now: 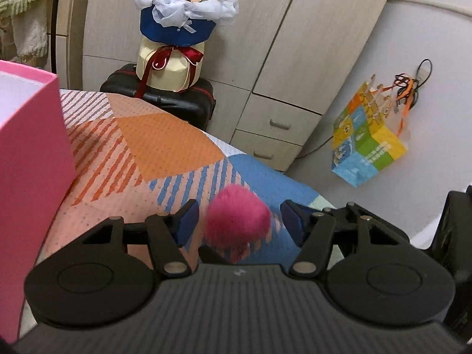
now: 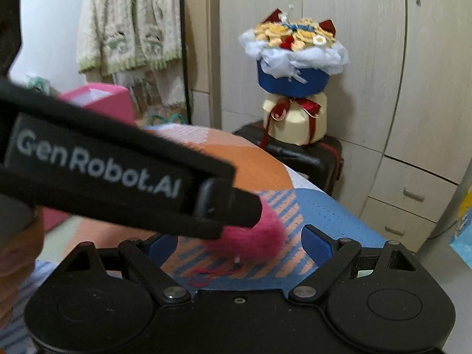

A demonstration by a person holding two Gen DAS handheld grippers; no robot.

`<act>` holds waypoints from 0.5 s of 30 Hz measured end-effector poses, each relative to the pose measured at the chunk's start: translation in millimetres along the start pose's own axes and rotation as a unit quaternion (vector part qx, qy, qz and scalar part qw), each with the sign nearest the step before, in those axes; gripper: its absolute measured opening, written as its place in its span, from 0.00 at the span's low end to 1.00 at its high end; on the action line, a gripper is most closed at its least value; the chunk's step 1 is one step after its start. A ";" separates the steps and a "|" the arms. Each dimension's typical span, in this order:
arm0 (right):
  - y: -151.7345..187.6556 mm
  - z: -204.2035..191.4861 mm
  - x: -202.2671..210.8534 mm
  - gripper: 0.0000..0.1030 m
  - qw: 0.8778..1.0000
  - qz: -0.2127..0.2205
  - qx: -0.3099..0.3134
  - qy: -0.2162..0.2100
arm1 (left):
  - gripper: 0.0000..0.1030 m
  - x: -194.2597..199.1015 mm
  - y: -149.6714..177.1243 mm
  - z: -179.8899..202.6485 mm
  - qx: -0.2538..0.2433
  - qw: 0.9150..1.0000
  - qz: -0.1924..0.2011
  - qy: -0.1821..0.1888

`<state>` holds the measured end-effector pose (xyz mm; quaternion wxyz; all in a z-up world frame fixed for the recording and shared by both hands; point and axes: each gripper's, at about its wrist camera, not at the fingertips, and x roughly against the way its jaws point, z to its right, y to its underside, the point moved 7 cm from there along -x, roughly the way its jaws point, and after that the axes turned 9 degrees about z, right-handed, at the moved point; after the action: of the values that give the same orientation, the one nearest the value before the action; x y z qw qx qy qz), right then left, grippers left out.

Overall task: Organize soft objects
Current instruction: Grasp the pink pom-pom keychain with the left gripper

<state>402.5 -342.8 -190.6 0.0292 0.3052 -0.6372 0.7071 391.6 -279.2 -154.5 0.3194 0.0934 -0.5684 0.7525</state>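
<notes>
A fluffy magenta pom-pom (image 1: 237, 216) lies on the patterned bedspread (image 1: 165, 144). My left gripper (image 1: 239, 221) is open, its blue pads on either side of the pom-pom without touching it. In the right wrist view the same pom-pom (image 2: 262, 236) lies partly hidden behind the left gripper's black body (image 2: 118, 171), which crosses from the left. My right gripper (image 2: 239, 244) is open and empty, just in front of the pom-pom. A pink open box (image 1: 29, 153) stands on the bed at the left; it also shows in the right wrist view (image 2: 100, 100).
A crochet flower bouquet (image 1: 183, 26) stands on a black suitcase (image 1: 174, 97) beyond the bed, against a beige wardrobe with drawers (image 1: 274, 129). A colourful paper bag (image 1: 365, 141) hangs on the wall at the right. A knitted cardigan (image 2: 126, 29) hangs at the back left.
</notes>
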 end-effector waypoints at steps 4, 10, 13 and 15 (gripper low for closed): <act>5.4 -0.5 -10.7 0.90 1.000 -0.017 -0.002 -0.016 | 0.59 -18.1 1.8 -7.9 0.018 0.999 -0.026 -0.002; 9.2 5.6 -10.7 0.67 0.998 -0.018 -0.051 -0.030 | 0.38 -31.3 12.5 -15.5 0.057 0.997 -0.053 0.009; 10.5 4.2 -6.1 0.60 0.998 -0.017 -0.047 -0.024 | 0.36 -28.5 13.9 -12.2 0.042 0.998 -0.048 0.011; 12.5 1.4 -2.8 0.59 0.998 -0.013 -0.051 -0.022 | 0.35 -25.6 14.8 -11.0 0.037 0.998 -0.051 0.016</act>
<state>400.0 -345.4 -202.9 0.0402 0.3271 -0.6691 0.6661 405.3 -280.9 -182.9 0.3630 0.1221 -0.5290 0.7573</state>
